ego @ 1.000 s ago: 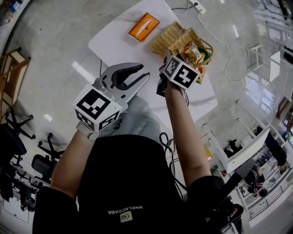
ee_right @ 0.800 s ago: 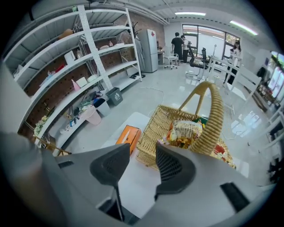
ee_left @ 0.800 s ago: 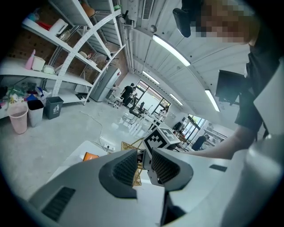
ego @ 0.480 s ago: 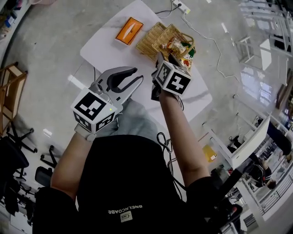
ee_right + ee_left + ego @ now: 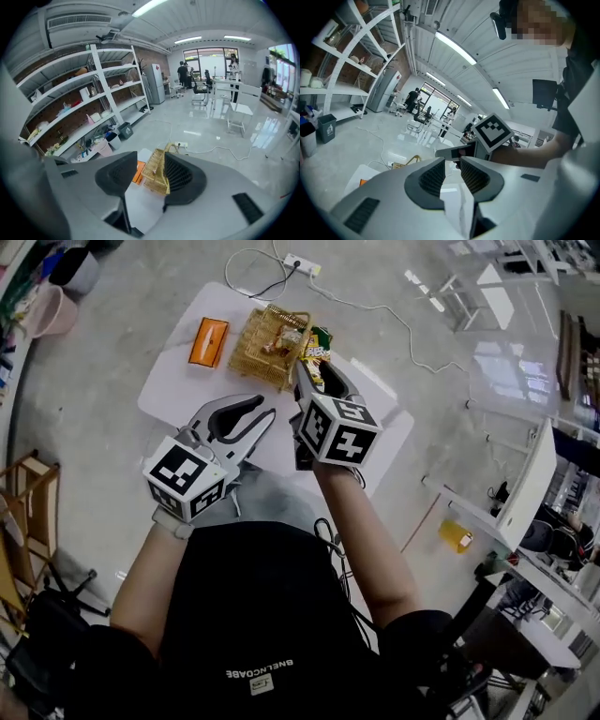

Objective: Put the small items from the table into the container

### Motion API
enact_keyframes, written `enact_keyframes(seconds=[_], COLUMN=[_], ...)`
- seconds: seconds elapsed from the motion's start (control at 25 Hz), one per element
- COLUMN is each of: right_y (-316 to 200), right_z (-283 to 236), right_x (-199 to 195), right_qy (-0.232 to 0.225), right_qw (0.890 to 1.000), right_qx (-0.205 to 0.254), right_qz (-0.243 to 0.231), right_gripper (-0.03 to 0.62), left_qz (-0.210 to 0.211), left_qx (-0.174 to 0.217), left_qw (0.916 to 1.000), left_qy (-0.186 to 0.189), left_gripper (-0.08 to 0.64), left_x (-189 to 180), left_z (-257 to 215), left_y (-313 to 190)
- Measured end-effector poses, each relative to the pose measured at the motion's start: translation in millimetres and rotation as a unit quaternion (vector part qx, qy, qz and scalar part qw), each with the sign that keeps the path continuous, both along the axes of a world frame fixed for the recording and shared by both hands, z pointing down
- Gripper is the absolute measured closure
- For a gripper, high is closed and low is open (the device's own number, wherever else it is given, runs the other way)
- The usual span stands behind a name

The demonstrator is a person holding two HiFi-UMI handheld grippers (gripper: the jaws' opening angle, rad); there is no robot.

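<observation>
Looking down from the head view, the person holds both tools in front of the body, above the near side of a white surface (image 5: 169, 385). The left tool (image 5: 265, 409) has its jaws a narrow way apart, and nothing is in them. The right tool (image 5: 309, 371) is higher in the picture and points toward a wicker basket (image 5: 251, 351) at the far side of the surface. Bright snack packets (image 5: 317, 345) lie at the basket's right side, just beyond the right tool's tips. Whether each of them lies fully inside the basket cannot be told. An orange box (image 5: 208, 341) lies flat on the surface just left of the basket, not touching it. A power strip (image 5: 302, 263) lies on the floor beyond.

The left gripper view shows the ribbed pads standing slightly apart and empty. The right tool crosses just beyond them, and the basket's handle peeps out at lower left.

In the right gripper view the jaws stand moderately apart with nothing gripped. The basket shows through the gap, well beyond the pads. The orange box lies to its left on the surface.
</observation>
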State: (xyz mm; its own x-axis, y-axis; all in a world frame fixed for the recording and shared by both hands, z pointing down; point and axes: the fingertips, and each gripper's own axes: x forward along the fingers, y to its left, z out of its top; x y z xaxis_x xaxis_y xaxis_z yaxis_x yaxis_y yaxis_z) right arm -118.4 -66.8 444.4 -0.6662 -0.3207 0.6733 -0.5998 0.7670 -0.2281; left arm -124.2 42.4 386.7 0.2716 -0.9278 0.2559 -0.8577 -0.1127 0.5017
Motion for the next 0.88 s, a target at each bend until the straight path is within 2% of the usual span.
enact_keyframes(seconds=[0.24, 0.44, 0.68, 0.88], right_y=[-17, -26, -34, -40], right_z=[-64, -113, -162, -190], right_x=[46, 82, 136, 186], right_qy=[-0.055, -0.082, -0.126, -0.151], right_qw=[0.996, 0.989, 0.975, 0.959], right_qx=[0.061, 0.118, 0.159, 0.197], right_qz=[0.016, 0.034, 0.087, 0.138], right_gripper=[0.422, 0.423, 0.423, 0.423], left_qz=[0.066, 0.129, 0.187, 0.252], left_qx=[0.017, 0.038, 0.065, 0.075], left_qw=[0.9976, 0.9904, 0.9793, 0.9635], left_qy=[-0.012, -0.032, -0.042, -0.05], left_gripper=[0.454, 0.454, 0.454, 0.454], left_x=[38, 64, 103, 138], left_z=[-28, -57, -91, -111], left_y=[-31, -58, -83, -99])
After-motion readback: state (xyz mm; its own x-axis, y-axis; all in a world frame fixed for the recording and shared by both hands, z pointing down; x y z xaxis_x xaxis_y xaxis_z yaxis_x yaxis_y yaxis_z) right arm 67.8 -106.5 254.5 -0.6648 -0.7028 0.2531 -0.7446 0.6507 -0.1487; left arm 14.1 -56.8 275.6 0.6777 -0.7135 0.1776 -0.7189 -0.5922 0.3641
